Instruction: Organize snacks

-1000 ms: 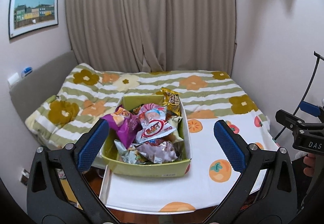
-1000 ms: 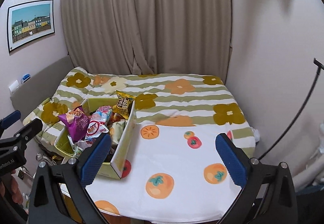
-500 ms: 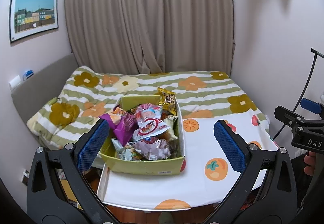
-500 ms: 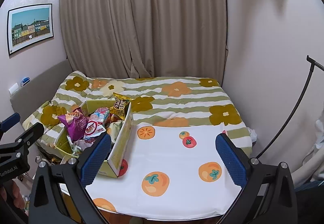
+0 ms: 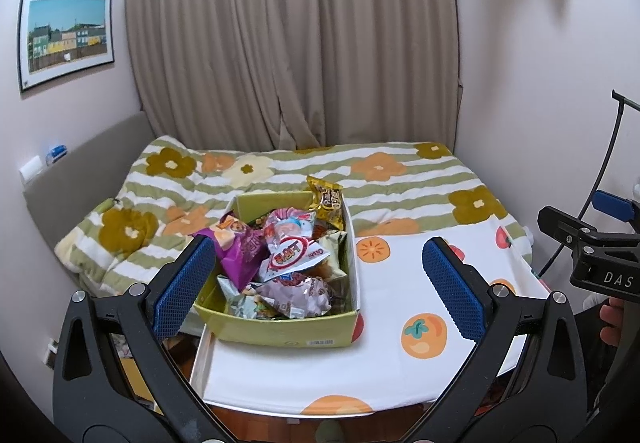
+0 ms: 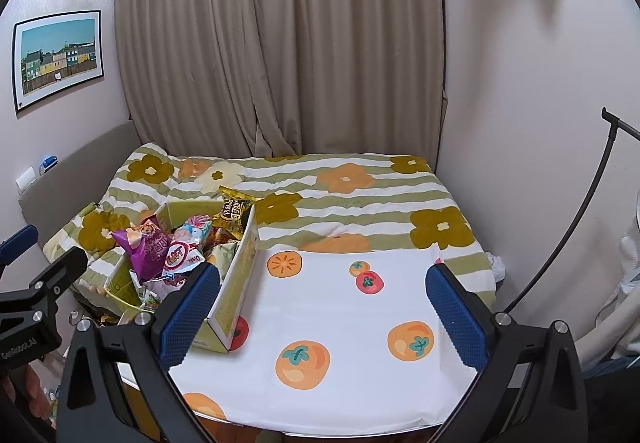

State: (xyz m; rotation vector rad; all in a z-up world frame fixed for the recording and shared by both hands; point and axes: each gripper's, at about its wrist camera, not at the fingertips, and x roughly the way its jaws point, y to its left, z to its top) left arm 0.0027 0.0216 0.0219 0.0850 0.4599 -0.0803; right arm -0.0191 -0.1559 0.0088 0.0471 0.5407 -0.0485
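A yellow-green cardboard box (image 5: 280,335) stands at the left end of a table with a white cloth printed with orange fruit (image 5: 400,303). It is heaped with snack packets: a purple bag (image 5: 240,251), a red-and-white packet (image 5: 292,253), a gold bag (image 5: 326,201) at the far corner. The box also shows in the right wrist view (image 6: 236,283). My left gripper (image 5: 318,283) is open and empty, held above and in front of the box. My right gripper (image 6: 320,303) is open and empty over the cloth (image 6: 360,323), to the right of the box.
A bed with a green-striped flowered quilt (image 5: 400,179) lies behind the table, against beige curtains (image 5: 292,35). A framed picture (image 5: 66,37) hangs on the left wall. A black stand pole (image 6: 576,219) leans at the right. The table's near edge (image 5: 320,413) is close.
Both grippers have pulled back and risen a little, so the box and table look smaller and farther. Jaws stay open. Nothing on the table has moved.
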